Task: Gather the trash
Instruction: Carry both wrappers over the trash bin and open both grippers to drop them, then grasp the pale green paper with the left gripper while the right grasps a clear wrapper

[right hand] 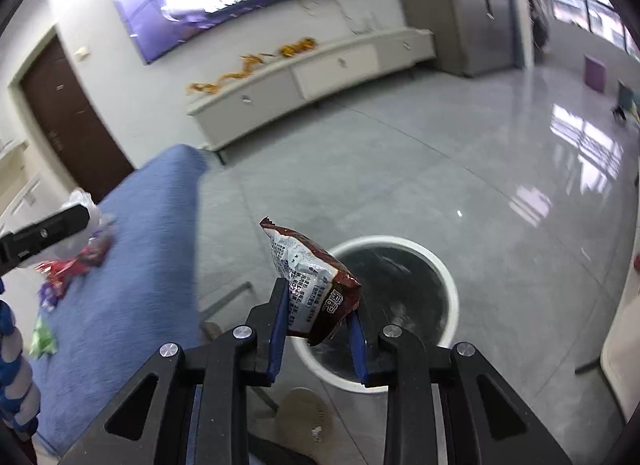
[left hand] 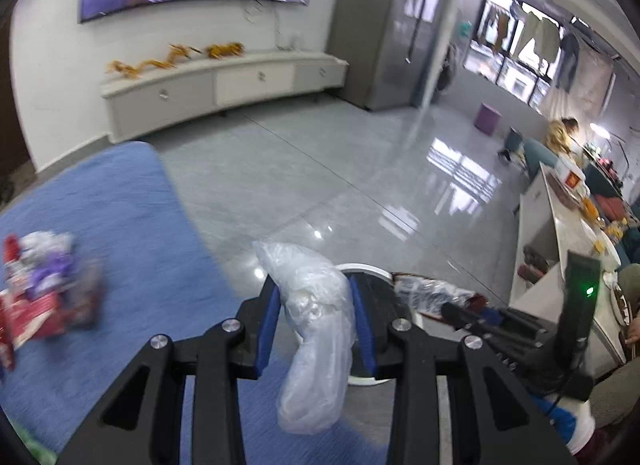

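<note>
My left gripper [left hand: 314,325] is shut on a clear crumpled plastic bag [left hand: 316,329], held over the edge of the blue table [left hand: 120,205], with the white-rimmed trash bin [left hand: 370,267] just behind it. My right gripper [right hand: 318,329] is shut on a brown snack wrapper [right hand: 312,285] and holds it above the near rim of the bin [right hand: 448,285], which stands on the floor. In the left wrist view the right gripper [left hand: 472,317] and its wrapper [left hand: 428,289] show at the right, over the bin.
Several red, purple and green wrappers [left hand: 44,285] lie on the blue table, also in the right wrist view [right hand: 68,269]. A long white cabinet [left hand: 224,81] lines the far wall. A white counter [left hand: 560,233] stands at the right. A slipper [right hand: 306,417] lies by the bin.
</note>
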The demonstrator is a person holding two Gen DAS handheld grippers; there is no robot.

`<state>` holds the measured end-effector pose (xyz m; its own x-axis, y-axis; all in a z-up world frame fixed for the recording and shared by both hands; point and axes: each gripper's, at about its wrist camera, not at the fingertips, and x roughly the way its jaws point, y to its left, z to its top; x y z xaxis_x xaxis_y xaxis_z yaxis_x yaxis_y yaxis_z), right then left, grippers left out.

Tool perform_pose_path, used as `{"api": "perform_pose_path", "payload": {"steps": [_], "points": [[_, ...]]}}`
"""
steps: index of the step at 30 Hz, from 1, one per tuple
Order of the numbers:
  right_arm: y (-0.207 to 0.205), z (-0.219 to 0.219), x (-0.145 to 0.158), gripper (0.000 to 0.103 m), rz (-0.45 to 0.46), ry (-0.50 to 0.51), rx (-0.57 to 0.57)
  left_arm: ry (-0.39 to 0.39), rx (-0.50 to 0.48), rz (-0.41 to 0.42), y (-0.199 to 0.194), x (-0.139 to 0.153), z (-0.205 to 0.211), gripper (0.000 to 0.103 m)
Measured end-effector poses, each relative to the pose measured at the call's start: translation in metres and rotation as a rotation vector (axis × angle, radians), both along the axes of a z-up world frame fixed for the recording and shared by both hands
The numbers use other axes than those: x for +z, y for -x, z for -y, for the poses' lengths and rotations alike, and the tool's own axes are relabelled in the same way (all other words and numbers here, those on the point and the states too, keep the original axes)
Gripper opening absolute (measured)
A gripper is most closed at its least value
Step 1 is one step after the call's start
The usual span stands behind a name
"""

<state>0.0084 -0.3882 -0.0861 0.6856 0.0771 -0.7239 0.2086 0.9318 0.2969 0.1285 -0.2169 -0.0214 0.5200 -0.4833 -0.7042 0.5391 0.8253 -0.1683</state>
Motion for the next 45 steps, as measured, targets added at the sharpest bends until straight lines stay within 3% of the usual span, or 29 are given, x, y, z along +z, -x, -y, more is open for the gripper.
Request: {"api": "perform_pose_path", "payload": {"steps": [8, 11, 12, 14, 17, 22, 27, 33, 45], "points": [[-0.033, 0.033, -0.043, 0.028, -0.099, -0.013, -0.054, -0.001, -0.075, -0.122, -0.045, -0.042, 0.072, 0.035], [-0.044, 0.04, -0.057, 0.032, -0.126, -0.023, -0.063, 0.031, -0.09, -0.179, -0.06, -0.055, 0.093, 0.047], [-0.047, 0.041, -0.061, 0.035, -0.134, -0.021, -0.065, 0.033, -0.089, -0.181, -0.064, -0.057, 0.097, 0.056], [-0.05, 0.042, -0.066, 0.041, -0.153, -0.01, -0.077, 0.049, -0.091, -0.198, -0.07, -0.063, 0.105, 0.066], [-0.05, 0.044, -0.068, 0.051, -0.161, -0.007, -0.09, 0.067, -0.094, -0.219, -0.075, -0.067, 0.104, 0.066], [-0.045, 0.045, -0.066, 0.052, -0.163, -0.001, -0.103, 0.074, -0.081, -0.2, -0.069, -0.058, 0.093, 0.066], [-0.036, 0.04, -0.045, 0.052, -0.122, -0.008, -0.11, 0.061, -0.036, -0.115, -0.049, -0.035, 0.068, 0.066], [-0.02, 0.006, 0.006, 0.052, -0.009, 0.005, -0.049, 0.058, 0.021, -0.003, -0.014, -0.001, 0.028, 0.066], [0.019, -0.09, 0.114, 0.052, 0.227, 0.06, 0.12, 0.106, 0.225, 0.238, 0.066, 0.081, -0.116, 0.066]]}}
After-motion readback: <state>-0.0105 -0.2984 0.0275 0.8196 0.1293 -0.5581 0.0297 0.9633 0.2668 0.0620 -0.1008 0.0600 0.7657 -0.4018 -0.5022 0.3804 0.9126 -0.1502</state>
